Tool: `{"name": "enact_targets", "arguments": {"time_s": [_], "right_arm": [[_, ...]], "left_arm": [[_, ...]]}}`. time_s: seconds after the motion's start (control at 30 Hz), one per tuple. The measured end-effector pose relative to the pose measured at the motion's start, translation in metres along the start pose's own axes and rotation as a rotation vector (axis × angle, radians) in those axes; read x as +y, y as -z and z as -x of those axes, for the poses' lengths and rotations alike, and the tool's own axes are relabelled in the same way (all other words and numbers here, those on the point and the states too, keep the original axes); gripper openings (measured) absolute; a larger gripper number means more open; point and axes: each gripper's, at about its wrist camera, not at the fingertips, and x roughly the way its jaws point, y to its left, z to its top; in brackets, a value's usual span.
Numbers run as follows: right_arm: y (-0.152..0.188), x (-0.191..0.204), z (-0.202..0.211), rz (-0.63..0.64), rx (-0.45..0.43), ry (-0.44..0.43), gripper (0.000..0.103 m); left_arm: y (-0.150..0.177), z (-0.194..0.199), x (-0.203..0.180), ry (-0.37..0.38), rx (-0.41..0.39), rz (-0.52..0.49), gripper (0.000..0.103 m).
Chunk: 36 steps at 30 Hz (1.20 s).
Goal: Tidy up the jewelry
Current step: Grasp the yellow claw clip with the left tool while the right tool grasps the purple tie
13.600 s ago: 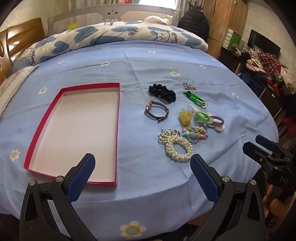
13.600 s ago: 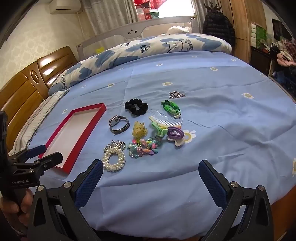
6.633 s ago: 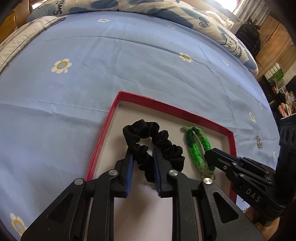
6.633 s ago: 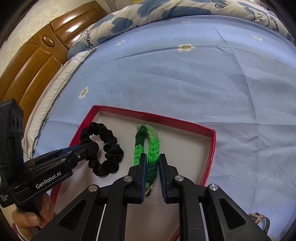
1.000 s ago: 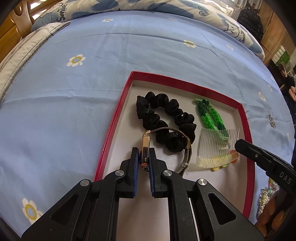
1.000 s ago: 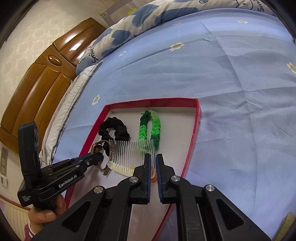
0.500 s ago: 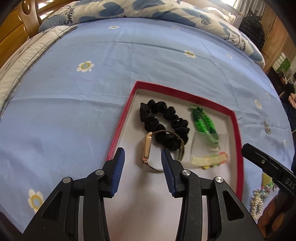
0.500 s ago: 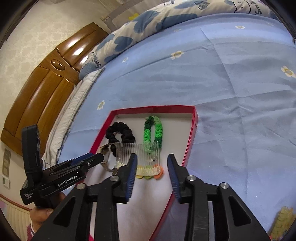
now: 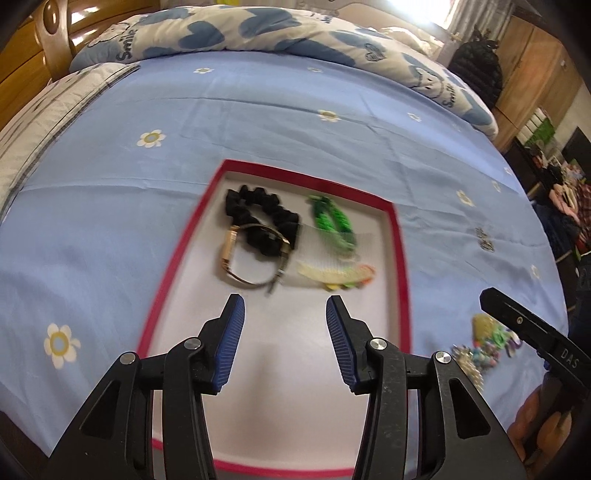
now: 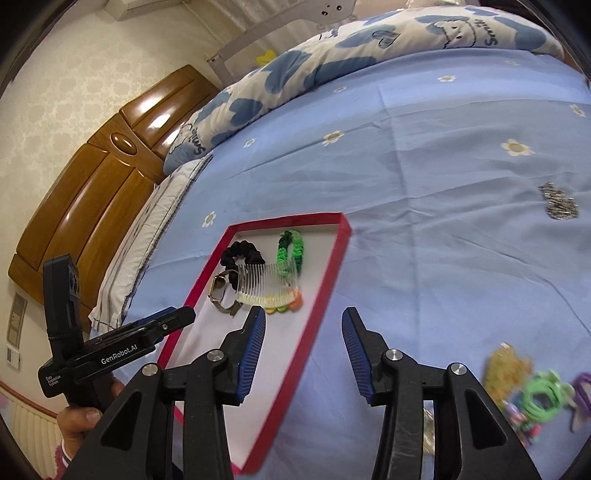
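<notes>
A red-rimmed tray (image 9: 400,254) (image 10: 332,266) lies on the blue bedsheet. In it lie a black scrunchie (image 9: 258,218) (image 10: 240,253), a green braided band (image 9: 332,221) (image 10: 291,251), a gold watch (image 9: 231,247) (image 10: 219,290) and a clear comb (image 9: 336,273) (image 10: 269,288). My left gripper (image 9: 282,321) is open and empty over the tray's near half. My right gripper (image 10: 303,332) is open and empty over the tray's right rim. More jewelry (image 10: 532,391) (image 9: 487,339) lies on the sheet to the right.
A small silver chain piece (image 10: 557,201) (image 9: 485,240) lies on the sheet further right. A folded quilt (image 9: 258,33) lies at the back. A wooden headboard (image 10: 85,195) stands on the left. Cupboards and clutter stand beyond the bed's right edge.
Both grippers have let go, the left of the watch and the right of the comb, opened wider and pulled back from the tray. The right one has swung to the right.
</notes>
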Motion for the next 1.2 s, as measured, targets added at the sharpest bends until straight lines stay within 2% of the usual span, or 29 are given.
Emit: {"name": "enact_targets", "arguments": {"time_s": [0.17,0.6,0.7,1.2], "right_arm": [[0.011,-0.014,0.029,-0.022,-0.026,0.009,0.049],[0.048,-0.071,0.098,-0.121,-0.092,0.101,0.050],[0.056,-0.081,0.110,-0.138,-0.105,0.125,0.050],[0.079,-0.128,0.137,-0.210,-0.139,0.215,0.051]], "left_arm": [[0.008,0.011,-0.017,0.035,-0.005,-0.018,0.045],[0.028,0.025,-0.069,0.108,0.012,-0.110,0.045],[0.034,0.025,-0.081,0.128,0.024,-0.128,0.048],[0.062,0.005,-0.130,0.167,0.115,-0.223,0.048]]}}
